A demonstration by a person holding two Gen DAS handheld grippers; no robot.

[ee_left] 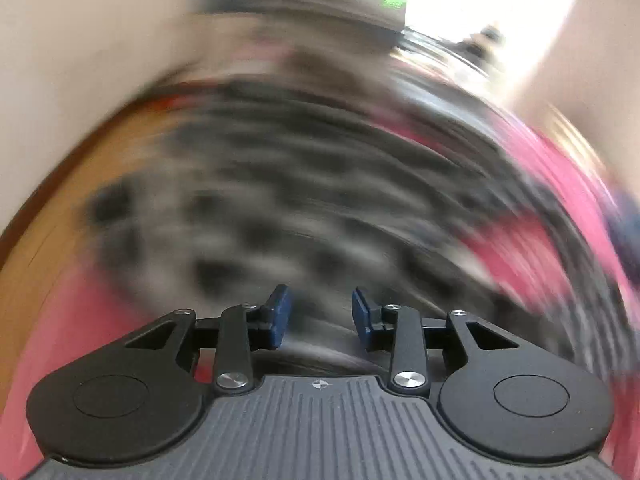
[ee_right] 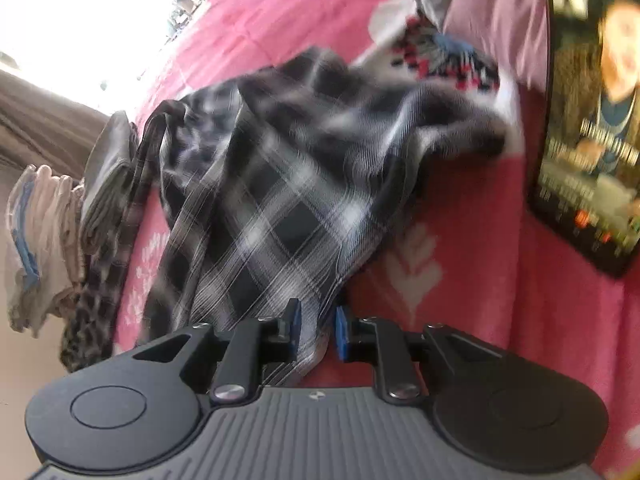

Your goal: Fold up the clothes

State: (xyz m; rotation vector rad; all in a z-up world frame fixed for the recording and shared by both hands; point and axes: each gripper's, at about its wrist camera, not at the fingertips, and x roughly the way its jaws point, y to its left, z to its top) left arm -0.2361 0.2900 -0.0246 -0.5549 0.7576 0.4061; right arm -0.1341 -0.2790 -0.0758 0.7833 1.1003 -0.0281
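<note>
Your right gripper point(ee_right: 316, 330) holds a corner of the plaid shirt point(ee_right: 280, 208) between narrow jaws. The shirt lies crumpled on the pink bedspread point(ee_right: 480, 280), toward its left edge. Your left gripper point(ee_left: 320, 316) stands half open, empty, above blurred plaid cloth.

Left wrist view smeared by motion, plaid garment point(ee_left: 280, 200) reduced to dark streaks, screen point(ee_right: 592, 120) cut off at right edge, hem hidden behind right claw point(ee_right: 316, 330)

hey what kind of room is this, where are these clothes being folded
Probably a bedroom at home: the plaid garment lies on a pink floral bedspread, folded laundry is stacked along its edge, and a screen showing video stands beside it.
</note>
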